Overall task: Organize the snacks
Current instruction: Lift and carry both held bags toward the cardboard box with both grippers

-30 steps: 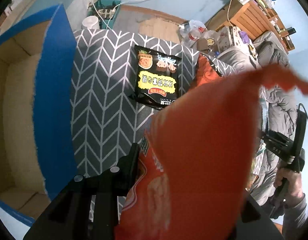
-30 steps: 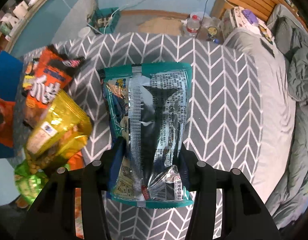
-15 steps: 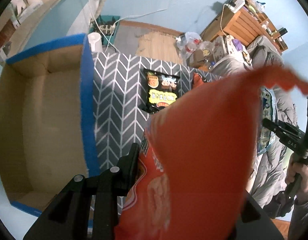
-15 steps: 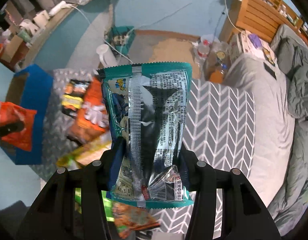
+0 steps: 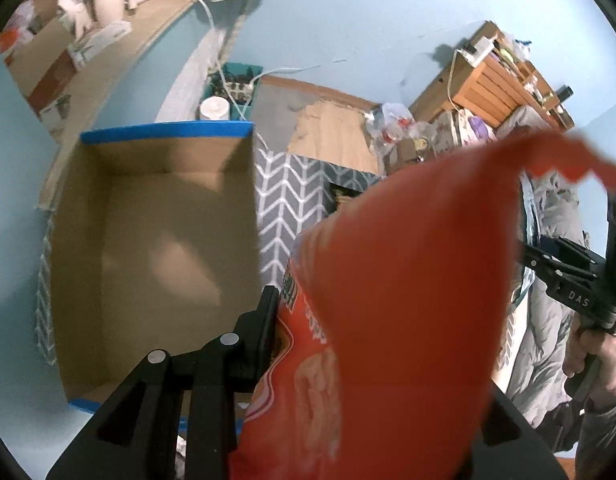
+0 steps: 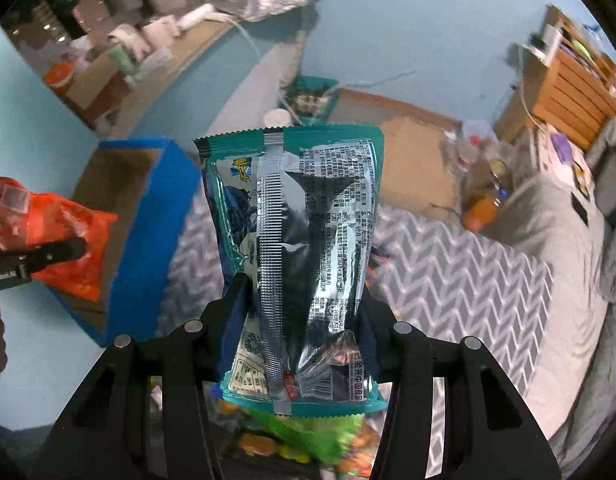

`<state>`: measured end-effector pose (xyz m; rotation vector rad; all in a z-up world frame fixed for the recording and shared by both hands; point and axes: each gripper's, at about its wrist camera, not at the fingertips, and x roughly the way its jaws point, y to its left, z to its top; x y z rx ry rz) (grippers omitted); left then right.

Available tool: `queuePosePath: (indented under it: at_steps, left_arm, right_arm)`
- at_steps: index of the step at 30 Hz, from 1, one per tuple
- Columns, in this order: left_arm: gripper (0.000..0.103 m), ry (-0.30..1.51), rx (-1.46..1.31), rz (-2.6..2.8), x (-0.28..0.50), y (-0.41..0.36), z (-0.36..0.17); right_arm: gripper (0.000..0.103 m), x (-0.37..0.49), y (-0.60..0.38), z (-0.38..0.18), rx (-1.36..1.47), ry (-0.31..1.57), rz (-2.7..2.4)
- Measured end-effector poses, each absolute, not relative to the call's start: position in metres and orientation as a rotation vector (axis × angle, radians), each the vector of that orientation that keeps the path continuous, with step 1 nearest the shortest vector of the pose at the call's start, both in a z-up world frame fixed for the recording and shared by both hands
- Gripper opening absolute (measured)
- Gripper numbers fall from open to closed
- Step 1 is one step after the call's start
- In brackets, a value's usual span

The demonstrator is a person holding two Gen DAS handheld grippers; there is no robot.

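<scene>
My left gripper [image 5: 372, 312] is shut on an orange snack bag [image 5: 408, 300] that fills the right of the left wrist view; it is held beside and above an open cardboard box with blue edges [image 5: 243, 200]. My right gripper [image 6: 303, 300] is shut on a teal and silver snack bag [image 6: 303, 232], held upright in the air. In the right wrist view the box [image 6: 163, 220] is at the left, with the left gripper and the orange bag [image 6: 67, 240] over it. Several more snack bags [image 6: 308, 436] lie low under the right gripper, blurred.
A grey chevron-patterned cover [image 6: 448, 272] spreads over the bed. A wooden shelf [image 5: 496, 80] stands at the back right, bottles and clutter [image 6: 480, 184] on the floor beside it. A white cup [image 5: 215, 109] and a power strip sit behind the box.
Both grippers have risen and swung left toward the box. The box interior now fills the left of the left wrist view; the black snack bag is almost hidden behind the orange bag.
</scene>
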<state>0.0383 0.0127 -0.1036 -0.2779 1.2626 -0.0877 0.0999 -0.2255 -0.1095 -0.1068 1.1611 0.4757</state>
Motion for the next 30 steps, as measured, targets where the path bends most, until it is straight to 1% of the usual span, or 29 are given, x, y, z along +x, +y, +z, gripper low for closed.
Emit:
queuePosePath:
  at_steps: [12,21,30]
  left_arm:
    - [0.030,1.224,-0.343,0.009,0.022,0.080,-0.100]
    - [0.031,1.226,-0.378,0.106,0.010,0.129,-0.116]
    - [0.031,1.249,-0.403,0.142,0.011,0.147,-0.139]
  right_arm:
    - [0.049,0.102,-0.121,-0.099,-0.171,1.127,0.635]
    - [0.049,0.102,-0.048,-0.106,-0.202,1.142,0.729]
    - [0.049,0.101,0.016,-0.125,-0.204,1.188,0.789]
